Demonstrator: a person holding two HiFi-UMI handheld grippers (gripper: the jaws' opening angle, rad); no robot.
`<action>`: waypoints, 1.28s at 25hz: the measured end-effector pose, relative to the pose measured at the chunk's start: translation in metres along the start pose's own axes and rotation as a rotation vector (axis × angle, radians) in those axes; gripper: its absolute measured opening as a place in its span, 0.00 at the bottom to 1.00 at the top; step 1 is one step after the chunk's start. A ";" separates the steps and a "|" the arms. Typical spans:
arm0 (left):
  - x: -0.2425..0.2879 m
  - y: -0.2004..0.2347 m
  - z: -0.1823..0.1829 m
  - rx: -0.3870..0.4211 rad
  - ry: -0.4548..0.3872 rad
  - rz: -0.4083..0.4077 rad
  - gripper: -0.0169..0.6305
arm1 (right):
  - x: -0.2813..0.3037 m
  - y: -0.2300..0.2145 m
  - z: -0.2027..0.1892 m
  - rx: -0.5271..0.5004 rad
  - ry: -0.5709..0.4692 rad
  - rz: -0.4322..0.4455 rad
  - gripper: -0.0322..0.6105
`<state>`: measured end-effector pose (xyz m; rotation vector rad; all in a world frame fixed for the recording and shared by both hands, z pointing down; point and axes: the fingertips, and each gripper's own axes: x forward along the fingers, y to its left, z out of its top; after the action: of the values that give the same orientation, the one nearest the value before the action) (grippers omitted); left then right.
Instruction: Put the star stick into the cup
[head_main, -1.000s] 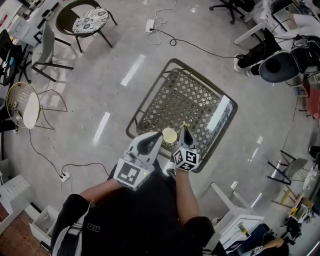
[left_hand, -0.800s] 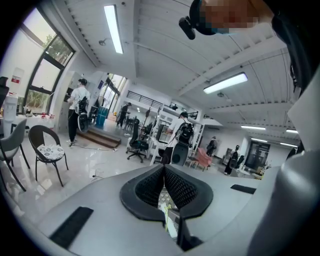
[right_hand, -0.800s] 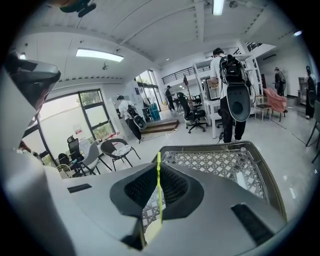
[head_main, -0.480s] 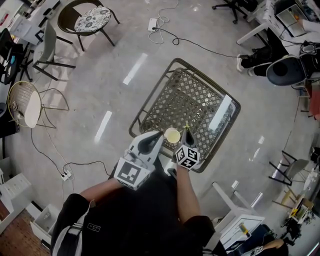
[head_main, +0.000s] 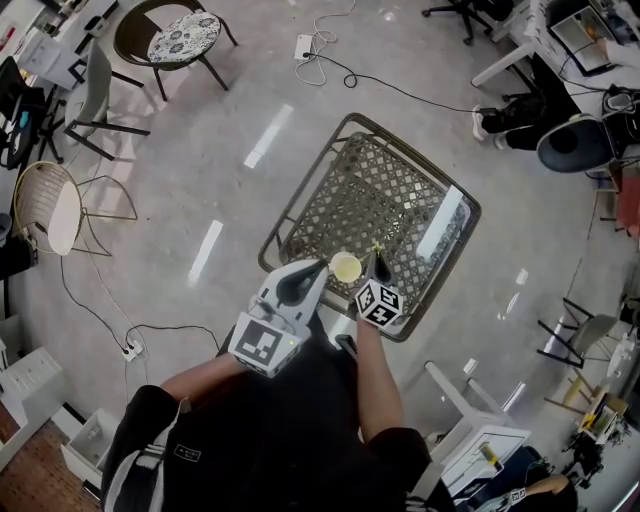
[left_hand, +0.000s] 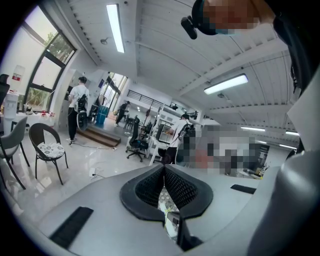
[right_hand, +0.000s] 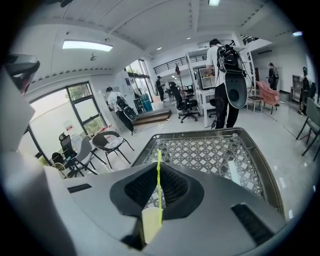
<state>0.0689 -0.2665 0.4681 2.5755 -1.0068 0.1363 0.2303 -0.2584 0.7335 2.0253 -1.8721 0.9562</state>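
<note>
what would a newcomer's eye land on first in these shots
Most striking is the thin yellow-green star stick, pinched between the jaws of the right tool. Just beside it, the pale cup sits at the near edge of the lattice table. The left tool points at the cup from the other side, its jaws together at the tip.

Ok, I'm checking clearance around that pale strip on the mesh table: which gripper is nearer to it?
Right. The right gripper, holding the star stick, sits left of the pale strip; the left gripper is farther left, beyond the cup.
</note>
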 end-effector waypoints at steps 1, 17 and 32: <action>-0.001 -0.001 0.000 0.000 -0.002 -0.001 0.05 | 0.002 -0.002 -0.001 0.001 0.000 -0.002 0.08; -0.019 -0.011 -0.002 0.013 -0.009 -0.002 0.05 | 0.018 -0.017 -0.002 0.007 0.032 0.020 0.08; -0.035 -0.019 0.001 0.024 -0.035 -0.013 0.05 | -0.002 -0.021 -0.004 0.046 0.017 -0.011 0.14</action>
<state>0.0552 -0.2318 0.4533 2.6141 -1.0060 0.1012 0.2492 -0.2509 0.7411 2.0450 -1.8446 1.0188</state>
